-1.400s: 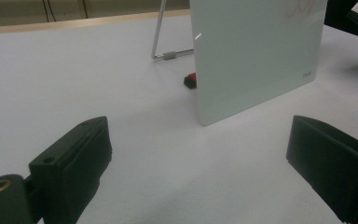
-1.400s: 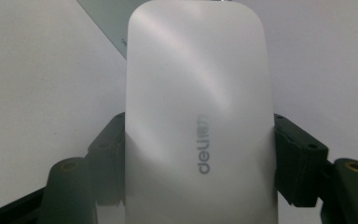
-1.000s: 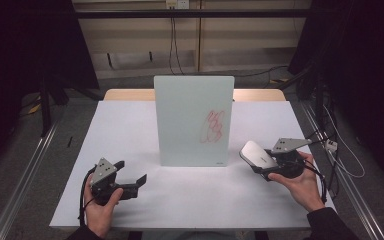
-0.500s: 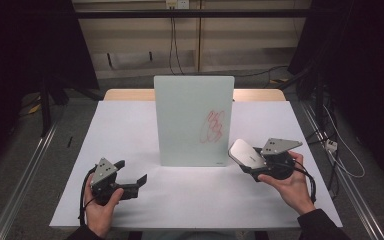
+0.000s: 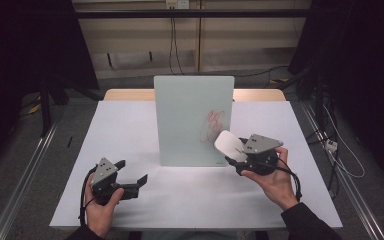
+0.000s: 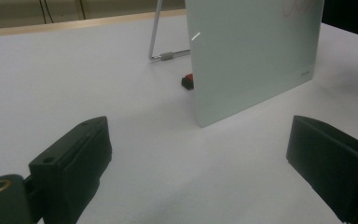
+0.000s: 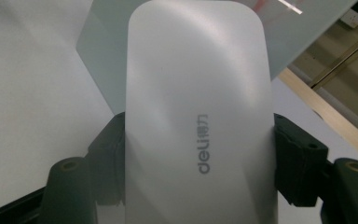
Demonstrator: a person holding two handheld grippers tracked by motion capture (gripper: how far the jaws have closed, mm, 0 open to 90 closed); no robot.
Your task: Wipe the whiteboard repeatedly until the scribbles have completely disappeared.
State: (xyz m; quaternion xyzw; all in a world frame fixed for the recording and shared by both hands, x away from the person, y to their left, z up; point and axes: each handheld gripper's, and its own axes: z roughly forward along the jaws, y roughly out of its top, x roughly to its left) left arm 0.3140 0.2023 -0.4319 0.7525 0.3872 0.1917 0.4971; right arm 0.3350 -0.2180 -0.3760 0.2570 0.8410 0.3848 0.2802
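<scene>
now eraser [image 7: 198, 126] clamped — at board [image 5: 192, 120] edge, right gripper [image 5: 240, 155]

The board [image 5: 192, 117] looked like frosted glass, pale green, smooth and faintly glossy, with a bright glint on it in the left gripper view. Its stand [image 6: 157, 32] was thin polished metal wire. The eraser [image 7: 198, 116] was smooth white plastic with a soft satin sheen and grey printed lettering. The table [image 5: 130, 125] had a matt white top and a bare wooden far edge. The gripper [image 7: 198, 186] jaws were matt black plastic.
</scene>
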